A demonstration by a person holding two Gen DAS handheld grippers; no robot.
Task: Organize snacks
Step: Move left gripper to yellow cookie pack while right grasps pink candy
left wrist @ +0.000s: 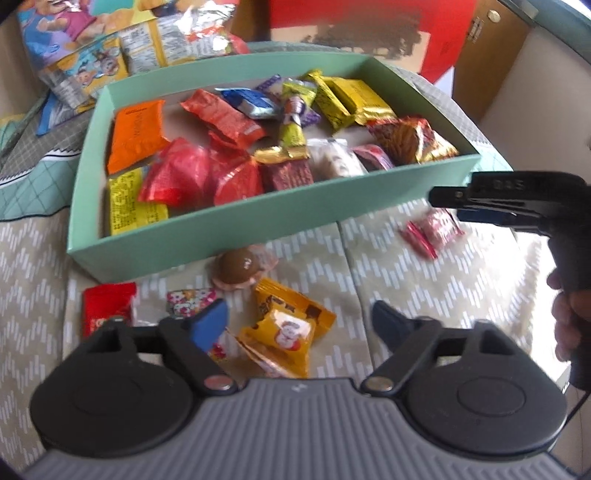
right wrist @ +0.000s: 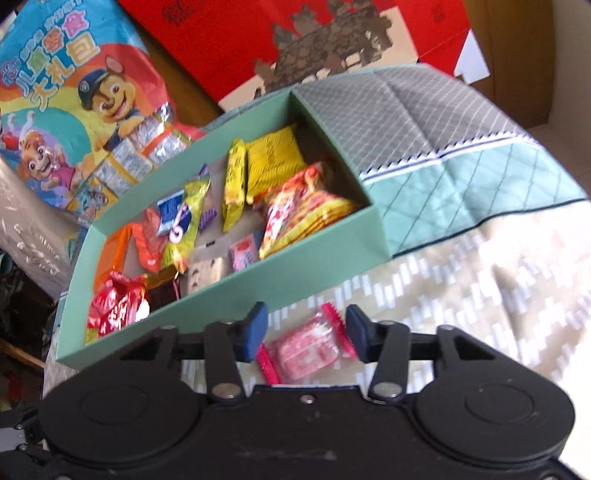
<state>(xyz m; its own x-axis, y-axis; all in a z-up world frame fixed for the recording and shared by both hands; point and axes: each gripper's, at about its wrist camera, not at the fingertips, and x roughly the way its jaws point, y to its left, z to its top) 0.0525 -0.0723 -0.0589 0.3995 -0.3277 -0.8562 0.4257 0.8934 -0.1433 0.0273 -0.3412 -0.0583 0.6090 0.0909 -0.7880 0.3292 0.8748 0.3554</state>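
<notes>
A mint-green box [left wrist: 277,218] on the patterned cloth holds several wrapped snacks. In front of it lie loose pieces: a yellow packet [left wrist: 284,328], a red packet [left wrist: 107,306], a floral-wrapped sweet [left wrist: 188,301] and a brown round chocolate [left wrist: 236,266]. My left gripper [left wrist: 299,325] is open, its blue pads wide on either side of the yellow packet without touching it. A pink packet [right wrist: 306,350] lies on the cloth by the box [right wrist: 258,284]. My right gripper [right wrist: 306,332] straddles it, pads close to both ends with no clear press. The left wrist view also shows this gripper [left wrist: 448,201] over the pink packet [left wrist: 432,232].
A cartoon-printed gift bag [right wrist: 74,92] with foil packs lies behind the box on the left. Red boxes [right wrist: 258,29] stand at the back. A quilted grey-green cover [right wrist: 443,147] lies to the right of the box. A hand [left wrist: 569,325] holds the right gripper's handle.
</notes>
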